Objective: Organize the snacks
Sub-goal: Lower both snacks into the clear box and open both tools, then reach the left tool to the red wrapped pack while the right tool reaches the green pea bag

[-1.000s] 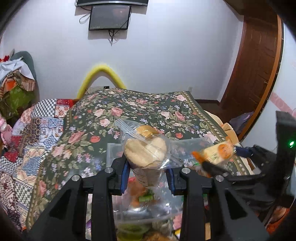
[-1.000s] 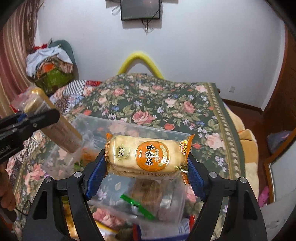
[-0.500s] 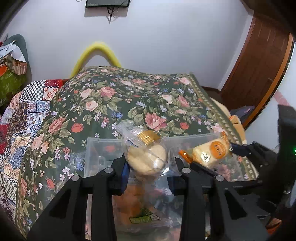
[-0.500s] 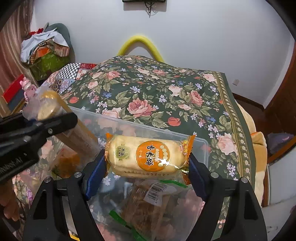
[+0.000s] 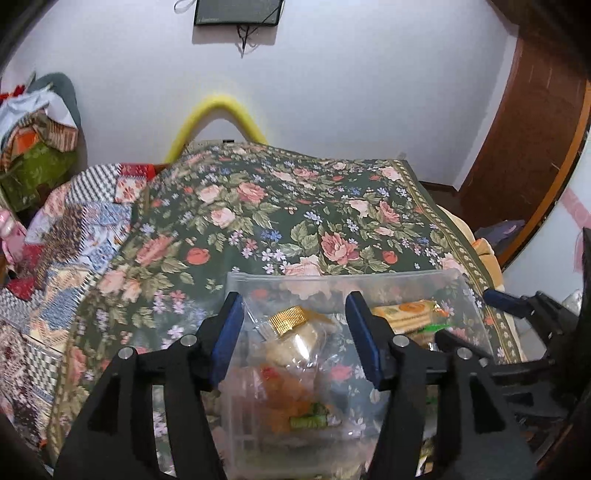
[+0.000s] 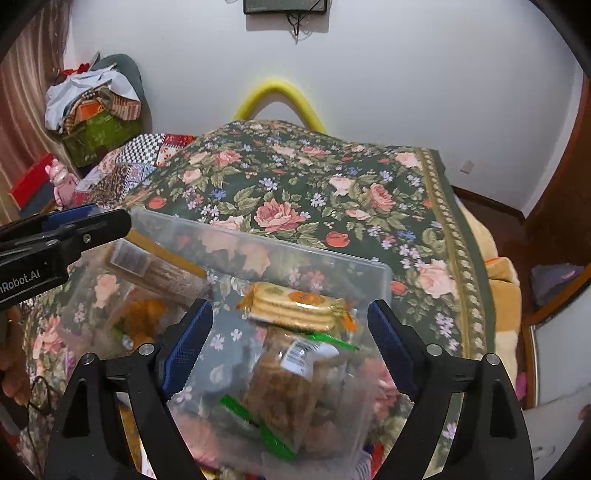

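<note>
Setting: bedroom in a private home. Landmark: bed under a dark green floral bedspread (image 6: 332, 206). Beside its left edge, a patchwork quilt (image 5: 74, 236). Beyond the quilt, in the far left corner, a heap of folded clothes and fabric (image 6: 96, 107). Behind the bed's far end, a yellow arched tube (image 6: 280, 96) against a white wall. Above that, a wall-mounted screen (image 5: 236, 11) with dangling cables. Right of the bed, a brown wooden door (image 5: 524, 122).
</note>
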{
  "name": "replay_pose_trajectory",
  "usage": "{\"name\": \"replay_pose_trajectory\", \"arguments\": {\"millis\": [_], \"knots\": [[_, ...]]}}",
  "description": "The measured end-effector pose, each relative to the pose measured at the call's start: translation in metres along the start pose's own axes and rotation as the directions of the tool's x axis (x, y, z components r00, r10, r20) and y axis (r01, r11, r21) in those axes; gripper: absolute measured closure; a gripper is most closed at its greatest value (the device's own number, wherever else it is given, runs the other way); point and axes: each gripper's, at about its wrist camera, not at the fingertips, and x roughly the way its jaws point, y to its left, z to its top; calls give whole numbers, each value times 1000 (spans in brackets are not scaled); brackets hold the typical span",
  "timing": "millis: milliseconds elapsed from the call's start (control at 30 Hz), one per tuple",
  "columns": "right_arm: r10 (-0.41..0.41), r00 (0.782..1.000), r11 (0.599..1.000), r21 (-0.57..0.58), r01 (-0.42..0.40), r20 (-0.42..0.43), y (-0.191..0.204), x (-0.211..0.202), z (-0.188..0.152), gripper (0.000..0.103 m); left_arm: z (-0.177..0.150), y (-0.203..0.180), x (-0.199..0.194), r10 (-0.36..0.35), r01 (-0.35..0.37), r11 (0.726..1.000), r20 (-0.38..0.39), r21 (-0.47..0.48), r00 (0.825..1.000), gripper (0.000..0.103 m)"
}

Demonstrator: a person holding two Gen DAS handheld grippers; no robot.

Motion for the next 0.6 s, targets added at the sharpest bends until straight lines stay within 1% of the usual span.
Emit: {"name": "replay_pose_trajectory", "arguments": {"millis": [133,267,433,600], "knots": [[-8,999,1000,-1,8,46,-2,-29,-7,18,-6,-5,-28,16,-18,998,40,57,999,40],[-7,996,1000,-14,8,83,0,-57,-20,15,-17,-11,-58,18,-25,994,67,106,998,35],[12,995,1000,-29,-9,103,6,-82,-42,14,-37,-9,-82,8,-15,993,57,115,998,31],[26,994,999,-30,-23,110,13,-99,-63,14,-67,-4,-97,13,-16,993,19,116,1000,30]]}}
